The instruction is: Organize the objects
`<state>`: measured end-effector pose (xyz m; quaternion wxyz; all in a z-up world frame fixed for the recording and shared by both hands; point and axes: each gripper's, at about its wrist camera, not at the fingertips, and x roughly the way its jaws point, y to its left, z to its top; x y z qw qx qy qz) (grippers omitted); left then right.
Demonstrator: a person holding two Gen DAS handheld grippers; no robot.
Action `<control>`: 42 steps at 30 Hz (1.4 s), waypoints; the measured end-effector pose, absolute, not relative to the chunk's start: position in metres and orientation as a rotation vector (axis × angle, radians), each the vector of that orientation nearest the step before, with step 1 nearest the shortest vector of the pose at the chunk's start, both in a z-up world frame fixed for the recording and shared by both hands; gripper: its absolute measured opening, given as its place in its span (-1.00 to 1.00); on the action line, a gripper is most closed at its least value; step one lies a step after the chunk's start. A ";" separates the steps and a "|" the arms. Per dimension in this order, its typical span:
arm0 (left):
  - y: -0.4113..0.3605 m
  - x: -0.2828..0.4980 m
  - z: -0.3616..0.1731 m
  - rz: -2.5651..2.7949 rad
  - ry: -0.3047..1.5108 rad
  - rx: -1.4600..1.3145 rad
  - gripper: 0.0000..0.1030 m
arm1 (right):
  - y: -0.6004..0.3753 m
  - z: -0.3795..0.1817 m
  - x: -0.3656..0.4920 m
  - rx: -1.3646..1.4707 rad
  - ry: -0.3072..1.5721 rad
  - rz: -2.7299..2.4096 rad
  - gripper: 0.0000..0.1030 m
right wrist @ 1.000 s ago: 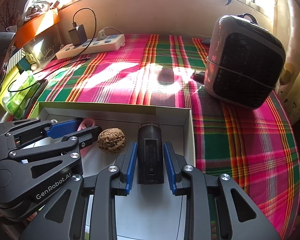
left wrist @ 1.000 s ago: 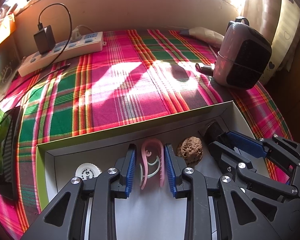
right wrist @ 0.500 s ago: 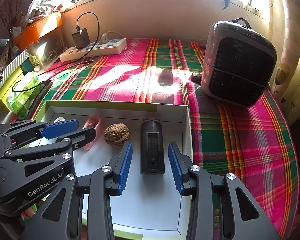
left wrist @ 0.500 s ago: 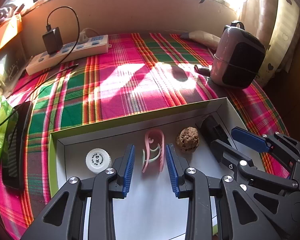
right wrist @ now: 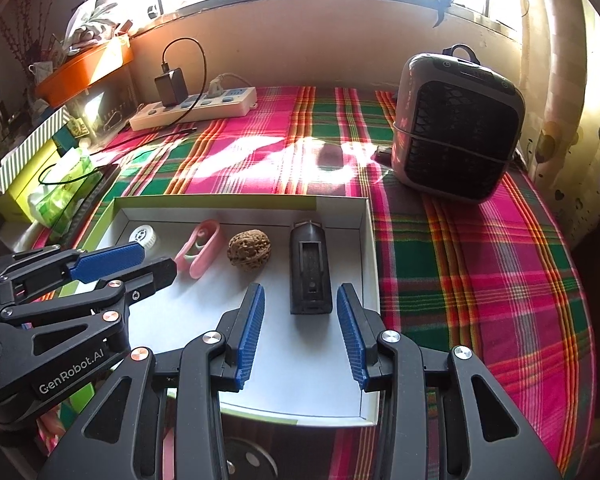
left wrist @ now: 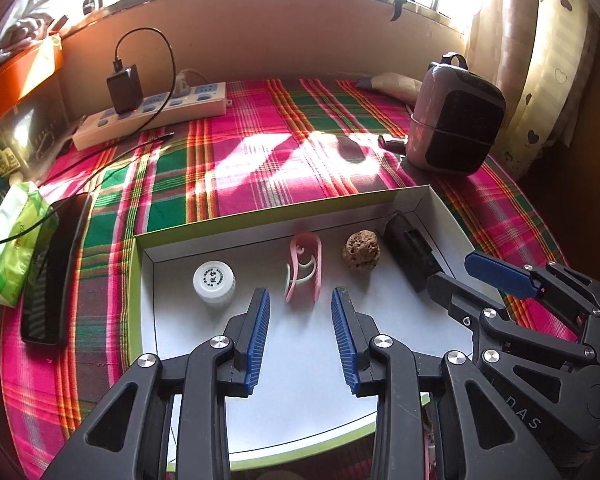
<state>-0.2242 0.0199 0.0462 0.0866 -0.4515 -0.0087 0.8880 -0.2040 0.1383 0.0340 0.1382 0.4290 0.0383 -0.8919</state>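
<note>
Inside the white tray [left wrist: 440,216], left to right, lie a white cap [left wrist: 214,280], a pink clip [left wrist: 305,266], a walnut [left wrist: 361,251] and a black block [left wrist: 412,254]. The left gripper [left wrist: 300,312] stands spread and empty just short of the clip; the right gripper [right wrist: 300,312] stands spread and empty, the block's near end between its tips, untouched.

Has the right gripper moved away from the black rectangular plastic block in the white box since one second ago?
Yes. The right gripper has drawn back toward the box's near edge; its jaws have just been opening, and the black rectangular plastic block now lies free ahead of its fingertips.
</note>
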 end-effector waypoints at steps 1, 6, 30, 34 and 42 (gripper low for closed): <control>0.020 -0.221 0.047 2.653 -0.021 -1.336 -0.41 | 0.139 0.035 -0.201 1.237 0.110 -2.581 -0.24; 0.016 -0.203 0.052 2.686 -0.016 -1.308 -0.41 | 0.140 0.038 -0.185 1.215 0.112 -2.585 -0.24; -0.043 -0.120 0.050 2.743 -0.273 -1.241 -0.24 | 0.160 0.041 -0.116 1.129 0.067 -2.632 -0.09; -0.043 -0.113 0.045 2.728 -0.300 -1.232 -0.24 | 0.162 0.036 -0.109 1.129 0.048 -2.629 -0.06; -0.028 -0.104 0.039 2.696 -0.256 -1.216 -0.24 | 0.172 0.023 -0.098 1.175 0.010 -2.632 -0.05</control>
